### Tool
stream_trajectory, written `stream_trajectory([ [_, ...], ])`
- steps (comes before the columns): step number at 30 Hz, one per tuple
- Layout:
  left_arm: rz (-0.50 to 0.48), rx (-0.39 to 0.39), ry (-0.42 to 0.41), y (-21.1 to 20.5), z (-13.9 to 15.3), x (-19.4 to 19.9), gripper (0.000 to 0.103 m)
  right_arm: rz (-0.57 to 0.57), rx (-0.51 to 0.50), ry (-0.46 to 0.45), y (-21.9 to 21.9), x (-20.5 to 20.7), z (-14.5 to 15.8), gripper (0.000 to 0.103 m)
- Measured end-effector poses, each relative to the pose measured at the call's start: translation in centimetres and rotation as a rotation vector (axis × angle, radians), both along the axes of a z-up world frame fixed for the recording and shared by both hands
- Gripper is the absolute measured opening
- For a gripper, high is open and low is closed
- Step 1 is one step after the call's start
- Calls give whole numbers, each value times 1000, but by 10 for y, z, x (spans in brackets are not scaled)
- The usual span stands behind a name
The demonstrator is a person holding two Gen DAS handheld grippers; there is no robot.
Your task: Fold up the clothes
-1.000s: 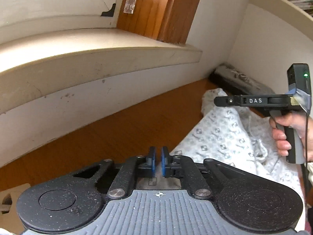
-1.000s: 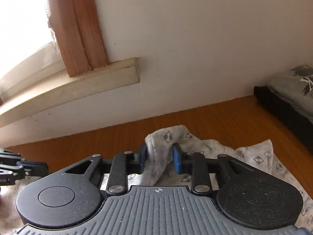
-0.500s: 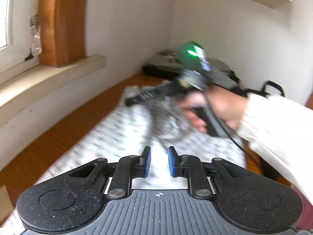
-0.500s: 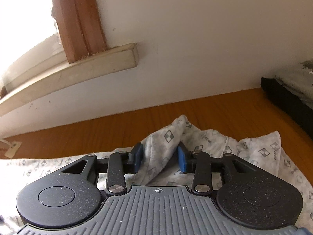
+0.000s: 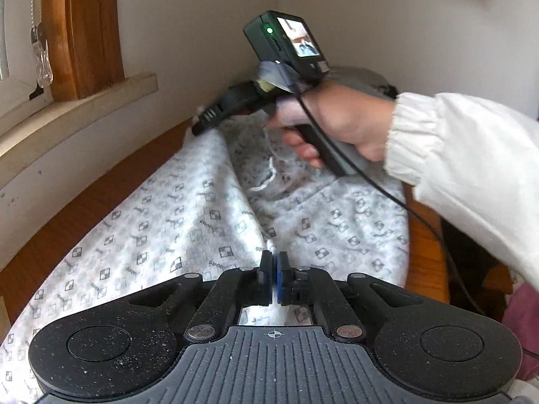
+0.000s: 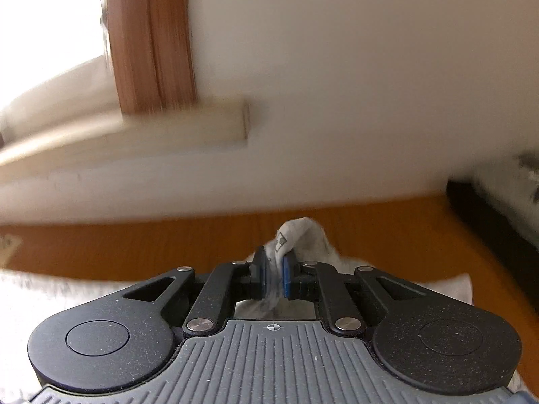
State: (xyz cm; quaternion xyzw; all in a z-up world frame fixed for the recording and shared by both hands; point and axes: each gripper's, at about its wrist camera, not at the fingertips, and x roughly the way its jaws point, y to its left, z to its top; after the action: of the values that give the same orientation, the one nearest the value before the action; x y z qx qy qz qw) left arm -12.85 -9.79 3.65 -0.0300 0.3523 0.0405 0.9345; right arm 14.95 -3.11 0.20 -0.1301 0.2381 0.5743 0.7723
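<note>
A white garment (image 5: 188, 222) with small grey square prints lies spread on the wooden table (image 5: 84, 208), a raised fold running down its middle. My left gripper (image 5: 274, 269) is shut at the near end of that fold, with the cloth pinched at the tips. In the left wrist view a hand (image 5: 340, 124) in a white sleeve holds my right gripper (image 5: 203, 123) at the garment's far end. The right wrist view shows the right gripper (image 6: 274, 269) shut on a bunched corner of the garment (image 6: 296, 235), lifted slightly off the table (image 6: 134, 245).
A pale window sill (image 5: 77, 114) and a wooden frame (image 5: 91, 33) run along the left wall. A dark folded pile (image 6: 488, 208) sits in the far corner. The right gripper's cable (image 5: 404, 202) hangs over the cloth. A maroon item (image 5: 525, 320) lies past the table's right edge.
My left gripper swung from the wall onto the garment, opened, then shut on the middle fold. The right gripper closed tight on the bunched corner and is moving; its view is blurred.
</note>
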Motion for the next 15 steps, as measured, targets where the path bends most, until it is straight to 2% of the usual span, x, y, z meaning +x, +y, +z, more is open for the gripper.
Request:
stream_trajectory([
  [4, 1, -29, -11, 3, 2, -4, 2, -12, -56, -10, 12, -3, -8, 11],
  [6, 1, -43, -16, 5, 3, -7, 4, -17, -49, 9, 11, 1, -12, 12],
  [7, 5, -51, -26, 6, 6, -8, 12, -14, -32, 15, 9, 2, -12, 12],
  [8, 10, -59, -37, 8, 10, -8, 25, -6, -10, 21, 5, 4, -11, 13],
  [10, 39, -36, -78, 14, 19, -11, 43, 16, 46, -6, -2, 3, -6, 12],
  [12, 68, -41, -102, 26, 27, -9, 45, 52, 86, -23, -5, 2, -1, 11],
  [15, 126, -15, -123, 46, 33, 1, 55, 72, 93, -34, 0, 2, 1, 11],
])
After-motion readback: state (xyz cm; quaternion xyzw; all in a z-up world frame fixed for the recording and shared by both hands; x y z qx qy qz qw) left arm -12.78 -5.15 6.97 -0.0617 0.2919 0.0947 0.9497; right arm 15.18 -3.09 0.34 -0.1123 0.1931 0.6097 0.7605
